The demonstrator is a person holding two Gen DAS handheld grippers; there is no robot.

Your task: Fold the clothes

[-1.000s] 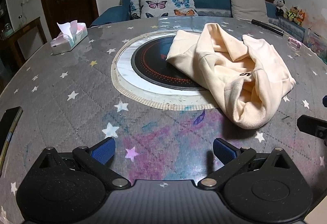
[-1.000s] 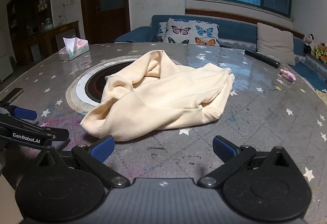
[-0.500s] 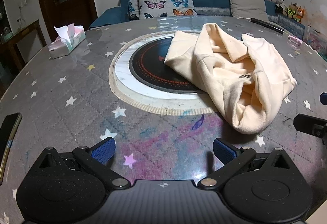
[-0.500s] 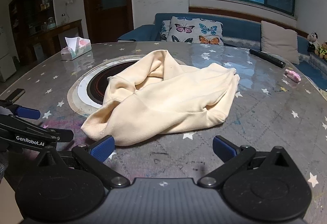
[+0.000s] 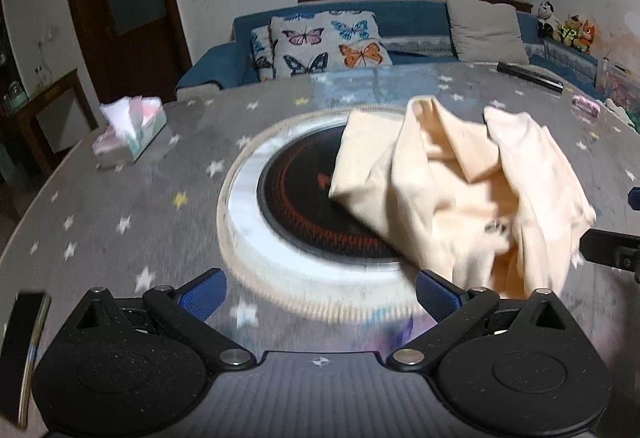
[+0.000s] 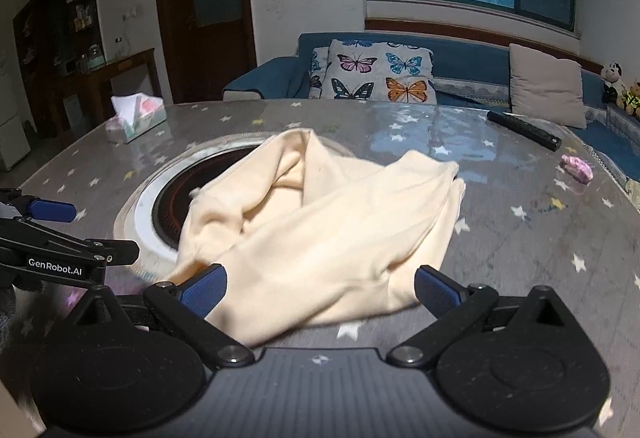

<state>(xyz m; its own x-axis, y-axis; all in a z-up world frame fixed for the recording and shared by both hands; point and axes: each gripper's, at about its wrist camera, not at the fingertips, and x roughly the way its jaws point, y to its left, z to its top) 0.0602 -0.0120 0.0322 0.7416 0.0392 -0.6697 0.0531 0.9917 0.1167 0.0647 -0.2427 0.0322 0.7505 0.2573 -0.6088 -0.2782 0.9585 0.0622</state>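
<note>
A crumpled cream garment [image 5: 460, 194] [image 6: 320, 226] lies bunched on the round grey star-patterned table [image 5: 120, 198], partly over the black round hob [image 5: 304, 206] at its centre. My left gripper [image 5: 320, 292] is open above the hob's white rim, with the garment's near fold beside its right finger. My right gripper [image 6: 318, 288] is open, its blue pads on either side of the garment's near edge and just above it. Each gripper shows at the edge of the other's view.
A tissue box [image 5: 128, 134] stands at the table's far left. A black remote [image 6: 524, 130] and a small pink object [image 6: 576, 168] lie at the far right. A dark phone [image 5: 20, 342] lies near the left edge. Beyond the table is a blue sofa [image 6: 460, 58] with cushions.
Both grippers have moved forward toward the garment. The right one's pads now flank its near edge. The left one has gone from the table's front to the hob's rim.
</note>
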